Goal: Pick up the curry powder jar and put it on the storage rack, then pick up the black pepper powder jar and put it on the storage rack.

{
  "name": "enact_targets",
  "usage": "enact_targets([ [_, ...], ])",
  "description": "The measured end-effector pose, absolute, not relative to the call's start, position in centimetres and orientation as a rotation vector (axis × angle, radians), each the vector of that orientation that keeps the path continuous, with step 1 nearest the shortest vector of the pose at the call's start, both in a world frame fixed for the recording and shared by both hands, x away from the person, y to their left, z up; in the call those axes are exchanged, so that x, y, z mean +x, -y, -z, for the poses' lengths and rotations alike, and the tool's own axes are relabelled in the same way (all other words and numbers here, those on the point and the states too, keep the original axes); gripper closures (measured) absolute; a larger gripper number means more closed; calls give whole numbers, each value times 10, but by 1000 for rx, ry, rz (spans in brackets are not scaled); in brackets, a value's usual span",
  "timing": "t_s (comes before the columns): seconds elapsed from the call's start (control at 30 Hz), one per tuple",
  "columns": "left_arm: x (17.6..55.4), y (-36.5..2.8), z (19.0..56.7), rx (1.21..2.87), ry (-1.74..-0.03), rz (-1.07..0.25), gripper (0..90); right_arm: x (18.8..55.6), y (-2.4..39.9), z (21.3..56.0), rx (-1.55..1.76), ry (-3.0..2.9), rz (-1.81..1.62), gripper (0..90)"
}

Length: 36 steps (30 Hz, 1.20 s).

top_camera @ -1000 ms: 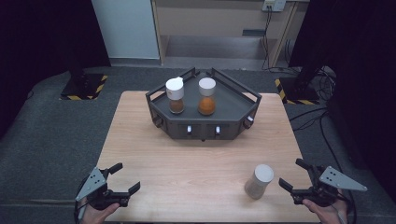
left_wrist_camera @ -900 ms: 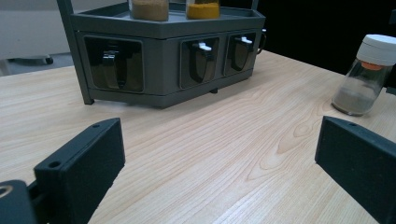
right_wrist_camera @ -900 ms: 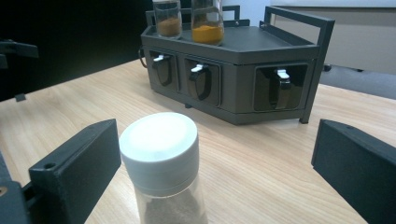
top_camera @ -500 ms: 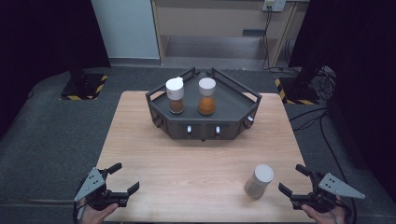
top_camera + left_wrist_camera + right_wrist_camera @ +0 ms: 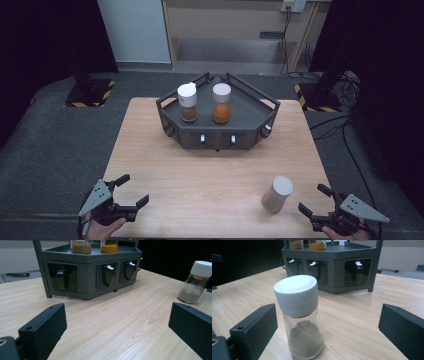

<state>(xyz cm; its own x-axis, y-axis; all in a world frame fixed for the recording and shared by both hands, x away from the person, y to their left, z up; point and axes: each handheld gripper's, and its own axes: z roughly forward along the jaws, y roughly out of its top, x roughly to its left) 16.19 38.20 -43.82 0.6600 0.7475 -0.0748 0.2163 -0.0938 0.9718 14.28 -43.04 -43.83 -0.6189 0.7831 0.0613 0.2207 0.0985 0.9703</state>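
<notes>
A dark grey spice rack [image 5: 250,120] stands at the back middle of the wooden table [image 5: 165,165]. On it stand two white-capped jars, one with brown powder [image 5: 188,103] and one with orange powder [image 5: 221,103]. A third jar with grey powder [image 5: 277,194] stands upright on the table at the front right; it is also the jar [image 5: 299,317] close ahead in the right gripper view and the jar [image 5: 196,282] far right in the left gripper view. My right gripper [image 5: 315,201] is open just right of that jar, apart from it. My left gripper [image 5: 132,191] is open at the front left corner, holding nothing.
The rack [image 5: 90,272] has three drawers with handles on its front faces. Bare tabletop lies between the grippers and the rack. Grey carpet floor [image 5: 50,145] surrounds the table, with cables [image 5: 340,130] at the right.
The right gripper has slid slightly back toward the front edge and outward. The left gripper and the jars stay where they were.
</notes>
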Motion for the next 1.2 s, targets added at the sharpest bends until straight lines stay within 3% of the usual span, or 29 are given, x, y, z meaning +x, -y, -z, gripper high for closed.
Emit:
enact_targets([
  [1.2,163,-382,438,1644,-791,-531,8,142,432,443,1020,-1883,-1558,33],
])
